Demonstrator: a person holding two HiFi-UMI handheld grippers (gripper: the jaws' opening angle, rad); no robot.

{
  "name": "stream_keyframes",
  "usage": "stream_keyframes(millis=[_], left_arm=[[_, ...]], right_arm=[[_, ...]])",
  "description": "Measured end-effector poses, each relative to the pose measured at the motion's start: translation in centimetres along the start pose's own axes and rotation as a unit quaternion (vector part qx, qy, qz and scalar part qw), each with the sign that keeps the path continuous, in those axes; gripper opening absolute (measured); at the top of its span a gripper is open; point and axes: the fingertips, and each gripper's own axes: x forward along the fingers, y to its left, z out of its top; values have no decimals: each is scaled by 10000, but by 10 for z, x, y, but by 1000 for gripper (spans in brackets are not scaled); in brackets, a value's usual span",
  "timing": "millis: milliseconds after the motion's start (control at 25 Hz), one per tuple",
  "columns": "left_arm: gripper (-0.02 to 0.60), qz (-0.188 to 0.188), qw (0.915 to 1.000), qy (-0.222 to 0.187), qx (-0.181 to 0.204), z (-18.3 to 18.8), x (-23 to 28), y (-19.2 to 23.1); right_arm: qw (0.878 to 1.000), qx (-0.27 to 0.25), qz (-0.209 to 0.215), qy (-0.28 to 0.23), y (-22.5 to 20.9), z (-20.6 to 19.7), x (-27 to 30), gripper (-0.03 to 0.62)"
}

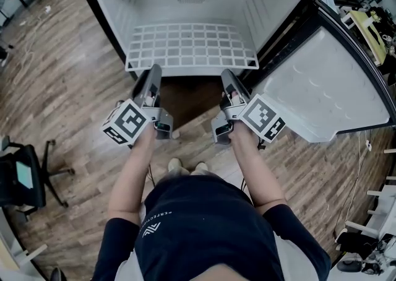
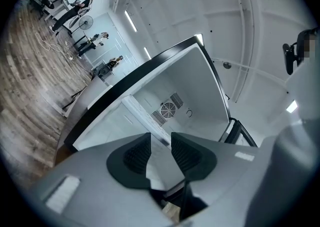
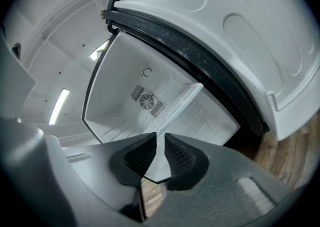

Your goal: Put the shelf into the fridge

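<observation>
Although the shelf (image 1: 192, 44) rests inside the fridge (image 1: 111, 7), the head view puts its front rim right at both jaw tips. The left gripper view shows the left gripper (image 2: 161, 138) with jaws apart, rim just ahead. The right gripper view shows the right gripper (image 3: 160, 137) pinching the rim. Clamping left too, then pushing evenly, seems wise.

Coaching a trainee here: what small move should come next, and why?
Probably close the left claw on the front edge of the shelf: that claw's jaws stand apart around the edge while the right claw appears to pinch it.
</observation>
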Motion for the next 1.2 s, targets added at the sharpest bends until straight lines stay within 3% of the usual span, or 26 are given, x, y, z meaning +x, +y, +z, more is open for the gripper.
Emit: stream_keyframes(millis=[320,560,680,840,1000,1200], left_arm=[[129,-28,9999,44,116,-4,-14,-7],[106,16,9942,85,1074,-2,-21,-19],[95,83,9833,117,1814,0,-23,-28],[95,294,9605,195,2759,-1,-25,-32],[97,452,9479,249,3144,0,-27,-31],[105,605,9288,342,3639,-1,-27,-28]], right_arm=[[10000,35,1,-1,0,-7,-14,46],[9934,-1127,-208,-69,4,-5,-23,46],[9804,-1938,-348,-101,9,-4,-25,46],[9533,-2964,-570,-123,12,-5,-25,51],[9323,-3530,-774,-158,11,-6,-24,57],[9207,-3795,-890,-176,7,-6,-20,58]])
